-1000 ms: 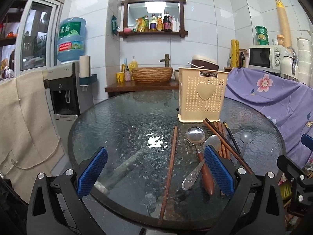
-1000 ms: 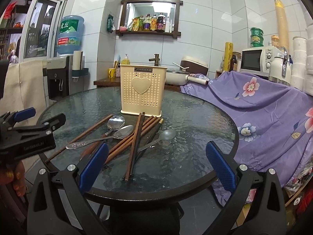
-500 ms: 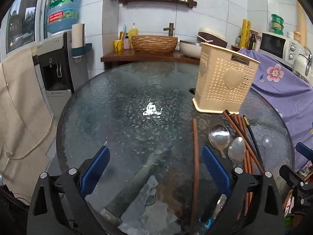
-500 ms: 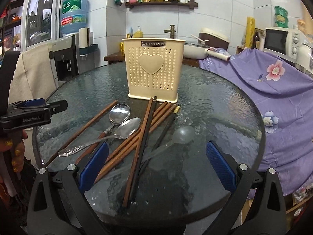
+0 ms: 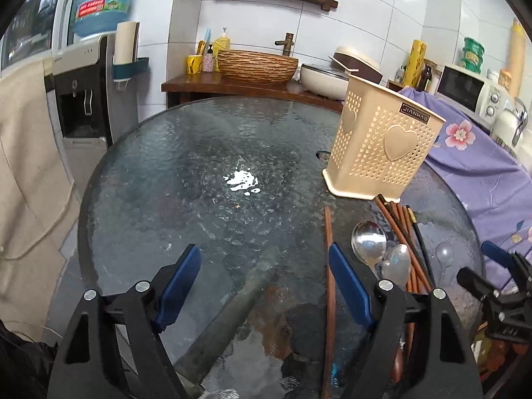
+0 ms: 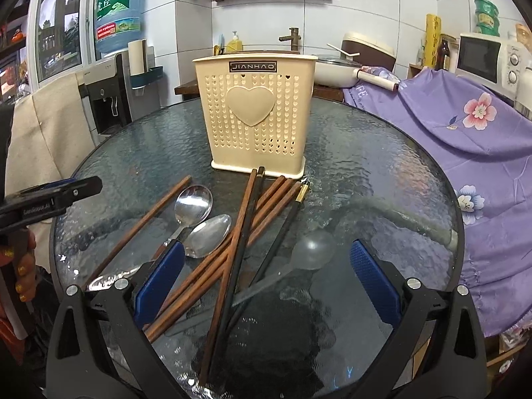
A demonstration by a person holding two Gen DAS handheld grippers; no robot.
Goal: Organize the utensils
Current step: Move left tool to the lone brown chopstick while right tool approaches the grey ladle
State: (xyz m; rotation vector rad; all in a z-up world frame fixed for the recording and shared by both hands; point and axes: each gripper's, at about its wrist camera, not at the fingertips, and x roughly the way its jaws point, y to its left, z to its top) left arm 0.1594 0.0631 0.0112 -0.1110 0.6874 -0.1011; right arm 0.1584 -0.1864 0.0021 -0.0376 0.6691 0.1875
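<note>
**Both grippers wide open above the loose cutlery**

I've got my left gripper [image 5: 264, 286] spread wide with nothing in it, hovering over the glass table [image 5: 186, 179]. My right gripper [image 6: 266, 281] is just as wide and just as empty, right over the pile.

Counting from the right wrist view: two metal spoons [image 6: 194, 203], bowls side by side; one clear plastic spoon [image 6: 312, 245]; one lone brown chopstick [image 6: 139, 226] off to the left; a fanned bundle of brown chopsticks [image 6: 266, 202], roughly six, exact count hard to tell where they overlap; one black chopstick with a gold band [image 6: 289, 219]. One beige utensil holder [image 6: 254, 113] stands upright just behind them, heart on its front.

The surface is round, textured dark glass. Around it: white tiles, a water dispenser [image 5: 89, 76], a purple floral cloth [image 6: 465, 153], a microwave [image 6: 482, 56].
</note>
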